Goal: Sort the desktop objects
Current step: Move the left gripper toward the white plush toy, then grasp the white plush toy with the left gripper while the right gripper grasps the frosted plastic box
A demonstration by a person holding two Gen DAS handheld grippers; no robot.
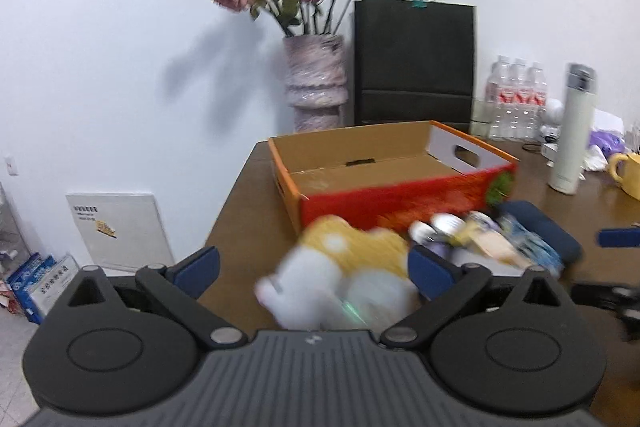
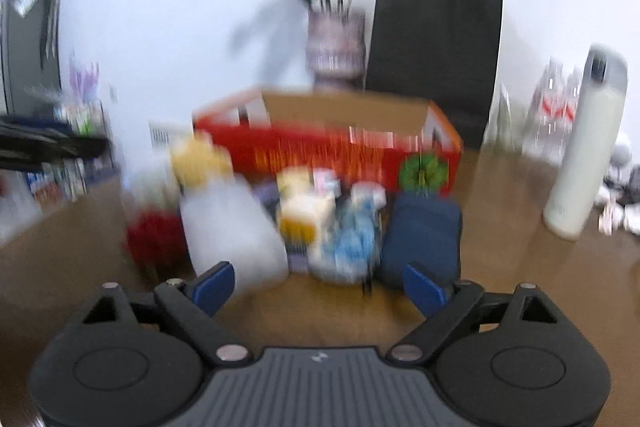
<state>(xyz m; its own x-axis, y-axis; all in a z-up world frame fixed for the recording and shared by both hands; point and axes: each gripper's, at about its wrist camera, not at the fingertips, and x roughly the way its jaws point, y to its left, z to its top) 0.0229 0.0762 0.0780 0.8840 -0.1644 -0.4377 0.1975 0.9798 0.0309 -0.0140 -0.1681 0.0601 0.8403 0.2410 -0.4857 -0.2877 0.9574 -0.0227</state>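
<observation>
A red and orange cardboard box [image 1: 384, 195] stands open on the brown table, also in the right wrist view [image 2: 332, 147]. In front of it lie a yellow and white plush toy [image 1: 344, 267] [image 2: 224, 211], small packets [image 1: 480, 239] [image 2: 344, 239] and a dark blue case [image 1: 540, 227] [image 2: 420, 235]. A red object [image 2: 154, 241] lies left of the plush. My left gripper [image 1: 314, 269] is open, with the plush between its fingers, not clamped. My right gripper [image 2: 320, 287] is open and empty, just short of the pile. Both views are blurred.
A vase of dried roses [image 1: 316, 83] and a black paper bag [image 1: 414, 59] stand behind the box. A white thermos [image 1: 572, 131], water bottles [image 1: 516, 99] and a yellow mug [image 1: 628, 171] are at the right. The table's left edge [image 1: 228, 203] drops to the floor.
</observation>
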